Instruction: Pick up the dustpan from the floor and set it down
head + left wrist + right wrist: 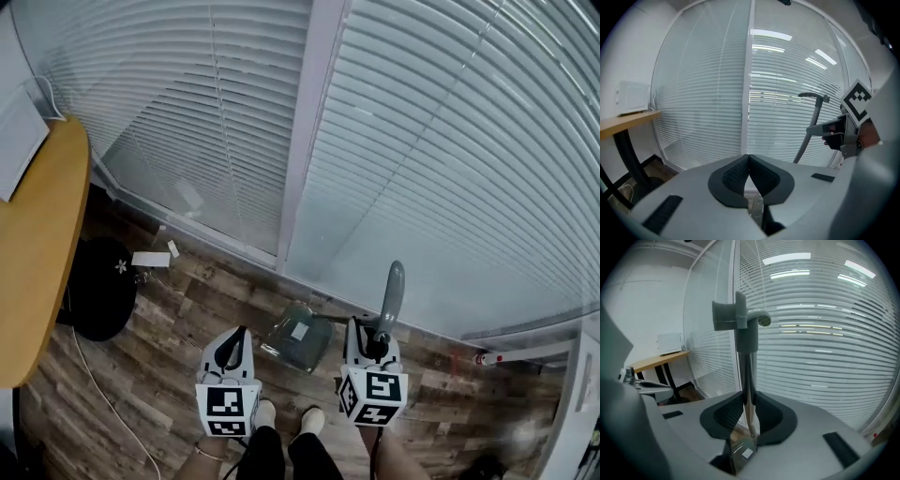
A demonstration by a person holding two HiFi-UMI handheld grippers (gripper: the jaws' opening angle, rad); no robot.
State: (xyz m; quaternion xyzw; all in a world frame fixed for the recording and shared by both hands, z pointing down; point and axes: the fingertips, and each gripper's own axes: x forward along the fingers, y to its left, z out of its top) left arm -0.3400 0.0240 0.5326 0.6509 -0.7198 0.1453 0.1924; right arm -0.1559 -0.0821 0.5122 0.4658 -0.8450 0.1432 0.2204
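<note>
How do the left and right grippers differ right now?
The left gripper has jaws shut together on nothing; the right gripper clamps the dustpan handle. Nothing hangs from the left gripper; the dustpan's tray shows below the right gripper. Both face the blinds.

white blinds (450,141), wooden desk (37,244)

Left gripper (749,158), jaws together, before blinds (703,108).
</note>
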